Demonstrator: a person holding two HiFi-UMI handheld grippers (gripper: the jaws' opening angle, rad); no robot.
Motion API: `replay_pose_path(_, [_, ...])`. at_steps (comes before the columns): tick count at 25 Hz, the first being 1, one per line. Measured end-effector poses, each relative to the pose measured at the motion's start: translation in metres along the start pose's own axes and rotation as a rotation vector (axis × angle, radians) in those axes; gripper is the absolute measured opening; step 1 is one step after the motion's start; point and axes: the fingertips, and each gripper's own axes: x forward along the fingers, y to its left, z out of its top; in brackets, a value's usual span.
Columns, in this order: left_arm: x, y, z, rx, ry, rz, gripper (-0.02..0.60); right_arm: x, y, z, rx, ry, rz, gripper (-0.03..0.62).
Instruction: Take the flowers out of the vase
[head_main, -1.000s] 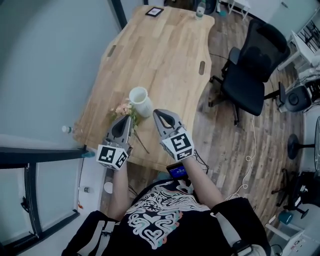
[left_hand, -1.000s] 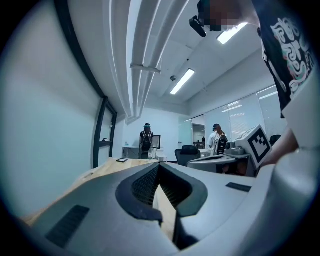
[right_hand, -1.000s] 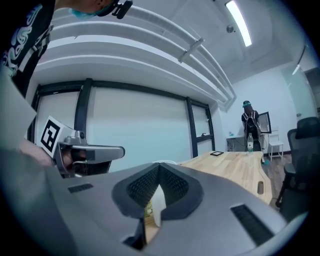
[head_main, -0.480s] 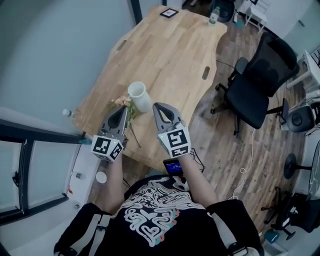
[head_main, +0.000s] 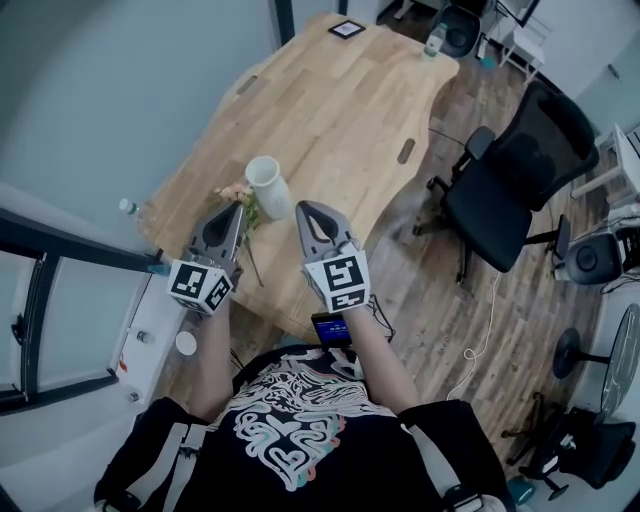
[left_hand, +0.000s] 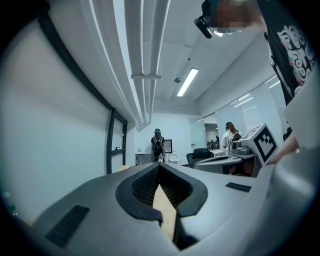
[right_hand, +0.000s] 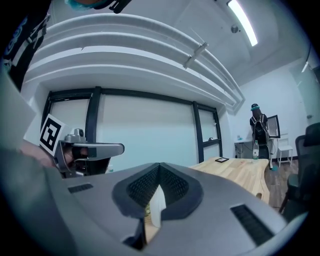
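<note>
Tongs closed, empty: left (head_main: 236, 206), right (head_main: 304, 208). Flowers (head_main: 233, 190) lie just ahead beside vase (head_main: 265, 185); task likely done, so nothing gripped.

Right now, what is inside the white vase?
Nothing sticks out of the white vase; its mouth looks bare, though the bottom is not visible. The flowers lie on the wooden table beside it, stems partly covered by the left gripper.
</note>
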Motion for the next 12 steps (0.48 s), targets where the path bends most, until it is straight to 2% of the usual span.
replay_pose_path(6, [-0.0052, -0.0039, -0.0026, -0.023, -0.009, 0.025, 0.003, -0.0041, -0.0008, -0.0008, -0.006, -0.001, 0.016, 0.006])
replay_pose_path(12, [-0.0035, -0.0082, 0.0006, 0.0, -0.006, 0.03, 0.003, -0.0041, -0.0017, -0.0019, -0.025, -0.001, 0.024, 0.006])
